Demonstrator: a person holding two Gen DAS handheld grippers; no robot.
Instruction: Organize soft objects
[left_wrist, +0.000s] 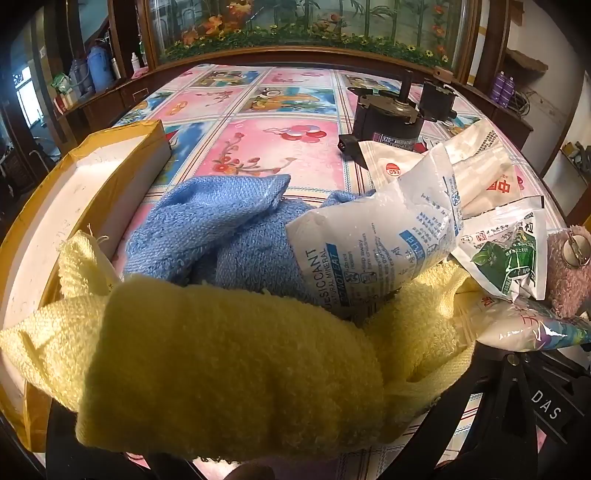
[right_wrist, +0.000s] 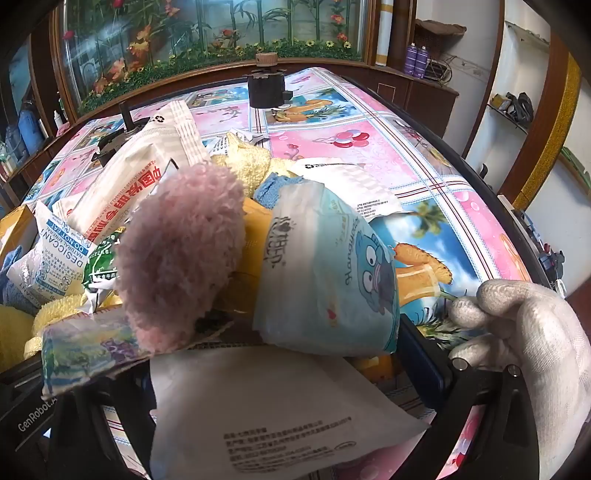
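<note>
A pile of soft things lies on the patterned tablecloth (left_wrist: 258, 147). In the left wrist view a yellow towel (left_wrist: 221, 350) drapes over my left gripper (left_wrist: 266, 384) and hides its fingertips; the jaws stand wide apart. Behind it are a blue towel (left_wrist: 207, 225) and a white desiccant packet (left_wrist: 369, 251). In the right wrist view a pink plush (right_wrist: 181, 254), a pale blue diaper pack (right_wrist: 332, 273) and a flat white packet (right_wrist: 266, 406) lie across my wide open right gripper (right_wrist: 258, 373). No pads press on them.
A yellow-edged white box (left_wrist: 74, 192) stands at the left. Black motor parts (left_wrist: 388, 114) sit behind the pile. A green tea packet (left_wrist: 506, 258) and a white bag with red characters (right_wrist: 136, 184) lie in the heap. A white-gloved hand (right_wrist: 535, 350) rests by the right finger.
</note>
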